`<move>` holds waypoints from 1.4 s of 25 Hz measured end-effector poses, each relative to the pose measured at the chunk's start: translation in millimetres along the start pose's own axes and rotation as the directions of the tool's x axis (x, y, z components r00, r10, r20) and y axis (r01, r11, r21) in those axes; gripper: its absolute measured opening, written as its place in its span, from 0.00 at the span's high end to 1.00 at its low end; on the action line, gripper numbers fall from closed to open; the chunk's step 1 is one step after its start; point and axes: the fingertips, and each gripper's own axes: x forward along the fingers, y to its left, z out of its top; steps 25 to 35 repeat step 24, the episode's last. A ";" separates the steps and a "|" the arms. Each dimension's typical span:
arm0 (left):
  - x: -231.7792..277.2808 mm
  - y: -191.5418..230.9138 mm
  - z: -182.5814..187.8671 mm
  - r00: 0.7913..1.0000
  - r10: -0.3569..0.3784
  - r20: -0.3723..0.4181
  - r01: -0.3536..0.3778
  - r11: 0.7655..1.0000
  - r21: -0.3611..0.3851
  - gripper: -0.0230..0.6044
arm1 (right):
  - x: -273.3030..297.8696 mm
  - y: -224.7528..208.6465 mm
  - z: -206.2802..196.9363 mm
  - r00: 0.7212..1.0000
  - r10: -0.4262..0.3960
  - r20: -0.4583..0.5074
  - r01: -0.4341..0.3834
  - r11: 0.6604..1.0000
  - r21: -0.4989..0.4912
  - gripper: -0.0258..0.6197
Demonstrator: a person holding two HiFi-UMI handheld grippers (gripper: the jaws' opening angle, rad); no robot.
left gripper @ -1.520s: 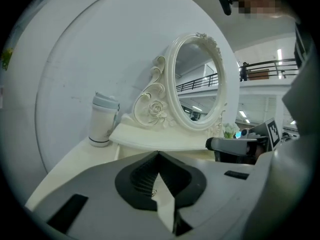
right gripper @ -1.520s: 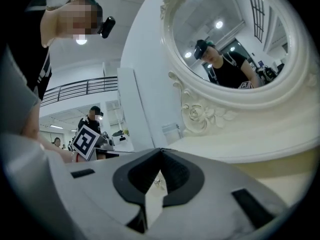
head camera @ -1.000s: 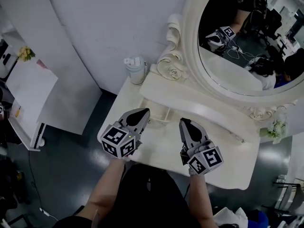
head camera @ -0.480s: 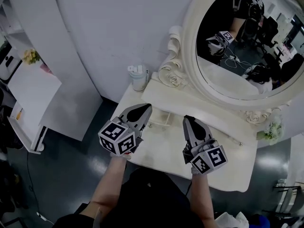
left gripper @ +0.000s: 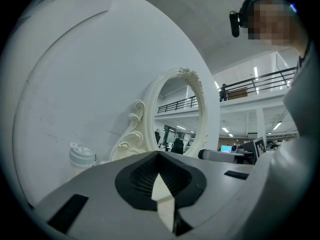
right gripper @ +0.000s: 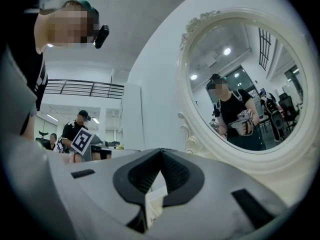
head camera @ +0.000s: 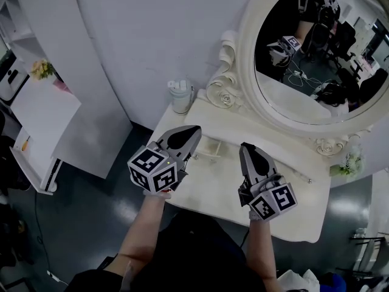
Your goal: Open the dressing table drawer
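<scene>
The cream dressing table (head camera: 200, 193) stands against the wall under an oval mirror (head camera: 316, 59). A small drawer front with a pale handle (head camera: 209, 149) sits below the raised shelf (head camera: 243, 126), between my two grippers. My left gripper (head camera: 193, 129) hovers over the table's left part, shut and empty. My right gripper (head camera: 246, 146) hovers over the middle, also shut and empty. Both point level toward the wall. In the left gripper view the jaws (left gripper: 159, 154) meet at their tips, and so do those in the right gripper view (right gripper: 161, 151).
A pale lidded cup (head camera: 180, 96) (left gripper: 81, 156) stands at the table's back left corner, beside the carved mirror frame (head camera: 222, 90). White flowers (head camera: 347, 163) sit at the table's right end. A white cabinet (head camera: 36, 114) stands to the left. Dark floor surrounds the table.
Both grippers have risen above the tabletop and look larger in the head view. They stay shut and empty.
</scene>
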 end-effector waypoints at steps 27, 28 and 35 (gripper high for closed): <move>-20.6 26.8 -11.7 0.999 -0.011 -0.035 0.009 0.999 -0.039 0.96 | 19.1 21.1 -29.6 0.999 0.008 -0.040 -0.007 0.999 0.034 0.96; -20.6 26.8 -11.7 0.999 -0.011 -0.035 0.009 0.999 -0.039 0.96 | 19.1 21.1 -29.6 0.999 0.008 -0.040 -0.007 0.999 0.034 0.96; -20.6 26.8 -11.7 0.999 -0.011 -0.035 0.009 0.999 -0.039 0.96 | 19.1 21.1 -29.6 0.999 0.008 -0.040 -0.007 0.999 0.034 0.96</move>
